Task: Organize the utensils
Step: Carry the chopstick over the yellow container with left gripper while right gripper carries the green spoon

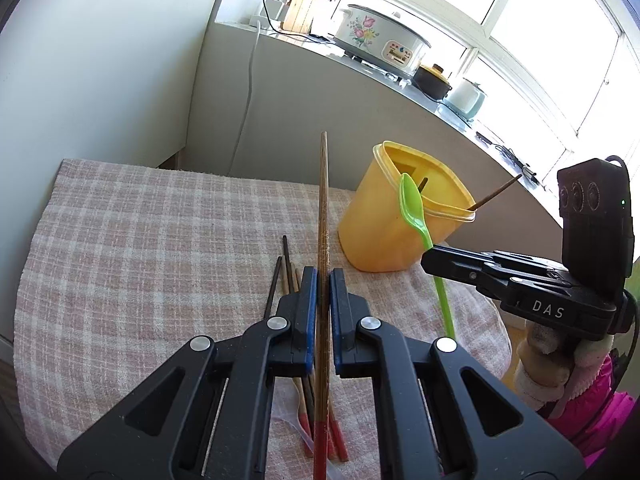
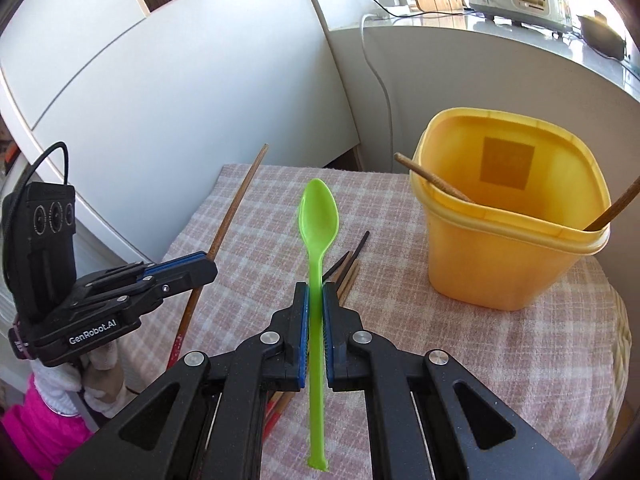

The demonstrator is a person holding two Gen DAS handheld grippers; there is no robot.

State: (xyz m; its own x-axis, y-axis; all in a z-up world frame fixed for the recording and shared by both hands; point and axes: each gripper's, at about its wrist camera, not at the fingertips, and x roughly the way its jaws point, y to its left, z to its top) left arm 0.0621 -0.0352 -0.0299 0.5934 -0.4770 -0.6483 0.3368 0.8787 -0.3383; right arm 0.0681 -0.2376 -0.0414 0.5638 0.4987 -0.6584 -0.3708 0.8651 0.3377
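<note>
My left gripper (image 1: pixel 323 276) is shut on a long brown chopstick (image 1: pixel 323 200) with a red end, held above the checked cloth. My right gripper (image 2: pixel 315 294) is shut on the handle of a green plastic spoon (image 2: pixel 318 216), bowl pointing forward. The yellow tub (image 2: pixel 516 240) stands on the cloth to the right, with two brown chopsticks (image 2: pixel 432 178) leaning inside. Several more chopsticks (image 1: pixel 286 272) lie on the cloth below my left gripper. In the left wrist view the right gripper (image 1: pixel 436 264) and the green spoon (image 1: pixel 412 204) hang just in front of the yellow tub (image 1: pixel 380 232).
A checked pink cloth (image 2: pixel 480 340) covers the small table. Behind it runs a grey ledge (image 1: pixel 320 80) with a flowered cooker (image 1: pixel 380 38), a dark pot (image 1: pixel 432 80) and a pale kettle (image 1: pixel 466 98). A white cable (image 1: pixel 248 92) hangs down the wall. A gloved hand (image 2: pixel 96 380) holds the left gripper.
</note>
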